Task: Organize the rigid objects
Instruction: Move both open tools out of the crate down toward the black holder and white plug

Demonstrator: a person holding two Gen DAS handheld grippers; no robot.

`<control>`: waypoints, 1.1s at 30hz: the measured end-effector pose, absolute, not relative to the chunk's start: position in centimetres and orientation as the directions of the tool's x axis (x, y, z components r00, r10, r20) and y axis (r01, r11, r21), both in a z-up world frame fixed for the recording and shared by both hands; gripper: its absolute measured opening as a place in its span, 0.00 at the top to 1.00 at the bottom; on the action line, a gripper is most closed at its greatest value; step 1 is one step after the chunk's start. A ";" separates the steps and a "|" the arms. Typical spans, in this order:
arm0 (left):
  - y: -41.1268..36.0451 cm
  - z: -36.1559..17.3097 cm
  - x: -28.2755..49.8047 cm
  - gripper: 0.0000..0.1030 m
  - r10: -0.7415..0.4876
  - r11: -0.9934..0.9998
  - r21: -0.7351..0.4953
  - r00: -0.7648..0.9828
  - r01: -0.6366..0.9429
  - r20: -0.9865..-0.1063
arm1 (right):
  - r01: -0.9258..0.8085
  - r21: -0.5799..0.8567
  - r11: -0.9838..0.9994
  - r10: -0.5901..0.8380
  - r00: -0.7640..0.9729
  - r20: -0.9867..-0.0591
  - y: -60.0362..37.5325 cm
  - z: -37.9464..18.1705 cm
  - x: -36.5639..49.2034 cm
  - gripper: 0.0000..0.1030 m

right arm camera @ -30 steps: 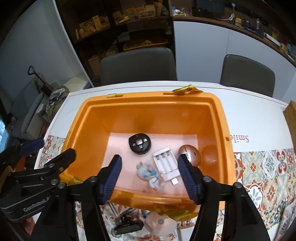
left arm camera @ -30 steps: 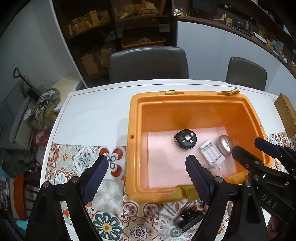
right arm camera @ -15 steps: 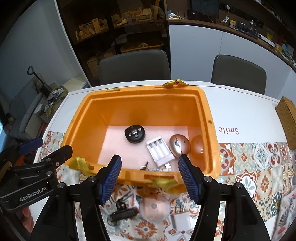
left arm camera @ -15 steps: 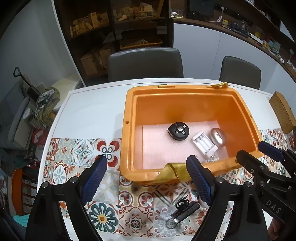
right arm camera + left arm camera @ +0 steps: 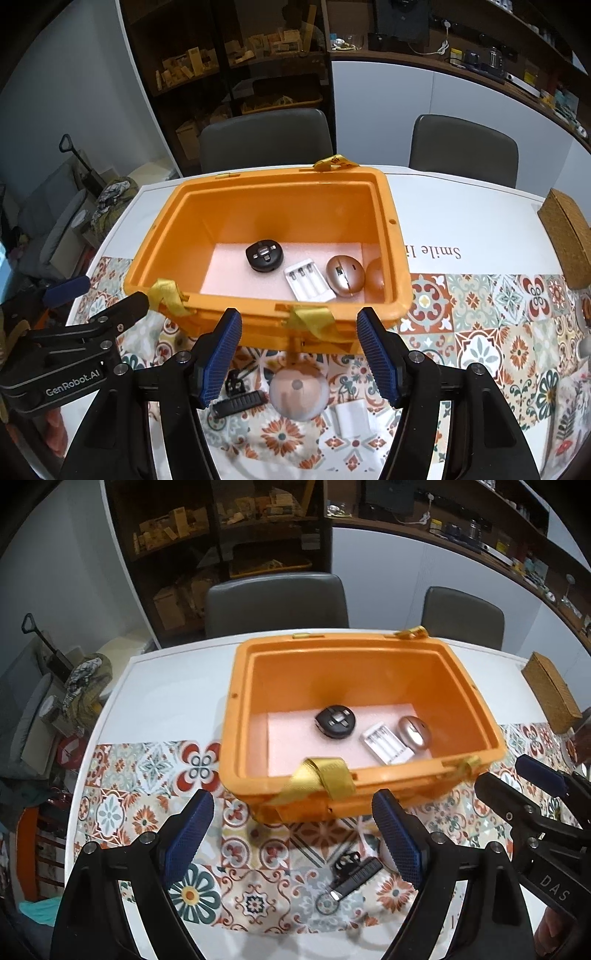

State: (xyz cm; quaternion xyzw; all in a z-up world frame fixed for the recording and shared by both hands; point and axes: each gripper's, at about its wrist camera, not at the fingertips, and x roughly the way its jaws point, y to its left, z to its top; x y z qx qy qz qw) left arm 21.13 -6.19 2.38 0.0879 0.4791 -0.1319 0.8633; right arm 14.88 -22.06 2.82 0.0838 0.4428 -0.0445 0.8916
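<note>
An orange bin point(image 5: 236, 738) point(image 5: 395, 251) stands on the table. Inside on pink foam lie a black round device point(image 5: 335, 720) point(image 5: 264, 256), a white battery charger point(image 5: 386, 743) point(image 5: 309, 280) and a rose-gold mouse point(image 5: 414, 732) point(image 5: 345, 275). On the tiled cloth in front lie a black clip tool point(image 5: 354, 878) point(image 5: 240, 400), a pink round object point(image 5: 298, 392) and a white block point(image 5: 351, 416). My left gripper point(image 5: 291, 842) and right gripper point(image 5: 300, 356) are open and empty, above the cloth in front of the bin.
Two grey chairs point(image 5: 277, 602) point(image 5: 463, 614) stand behind the table. A woven box point(image 5: 569, 236) sits at the right edge. Gold straps point(image 5: 317, 779) hang over the bin's front rim. Shelves stand behind.
Both grippers have pulled back and up from over the bin, so the front rim and the objects on the cloth have come into view. Both stayed open.
</note>
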 end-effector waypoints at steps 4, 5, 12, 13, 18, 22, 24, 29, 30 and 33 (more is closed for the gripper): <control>-6.5 2.2 20.3 0.14 -0.143 0.947 0.030 0.505 0.319 -0.851 | 0.157 0.123 0.980 0.004 0.598 -0.802 -22.5 2.5 13.8 0.37; -6.6 2.1 20.1 0.14 -0.146 0.947 0.026 0.503 0.319 -0.852 | 0.160 0.126 0.979 0.006 0.595 -0.804 -22.6 2.3 13.5 0.37; -7.4 0.8 18.5 0.14 -0.155 0.941 0.018 0.475 0.339 -0.866 | 0.171 0.127 0.977 0.005 0.578 -0.816 -23.1 1.3 12.0 0.37; -7.5 0.6 18.3 0.14 -0.153 0.940 0.021 0.474 0.342 -0.867 | 0.172 0.126 0.977 0.005 0.574 -0.819 -23.2 1.0 11.9 0.37; -7.8 -0.6 17.5 0.14 -0.139 0.940 0.028 0.456 0.341 -0.879 | 0.177 0.128 0.976 0.009 0.554 -0.833 -23.5 -0.2 10.9 0.37; -8.2 -1.4 16.9 0.14 -0.128 0.940 0.035 0.447 0.339 -0.885 | 0.186 0.126 0.974 0.005 0.543 -0.840 -23.7 -0.9 10.2 0.37; -8.3 -1.8 16.7 0.14 -0.127 0.940 0.035 0.440 0.341 -0.889 | 0.189 0.125 0.974 0.004 0.537 -0.844 -23.8 -1.3 10.0 0.37; -8.6 -3.1 16.1 0.14 -0.114 0.940 0.037 0.416 0.338 -0.902 | 0.191 0.126 0.973 0.008 0.518 -0.855 -24.0 -2.5 9.4 0.37; -8.6 -3.3 16.1 0.14 -0.114 0.941 0.036 0.412 0.338 -0.904 | 0.193 0.125 0.973 0.008 0.515 -0.857 -24.1 -2.7 9.4 0.37; -8.9 -4.2 15.8 0.14 -0.113 0.939 0.031 0.392 0.343 -0.913 | 0.195 0.126 0.973 0.012 0.498 -0.867 -24.3 -3.6 9.2 0.37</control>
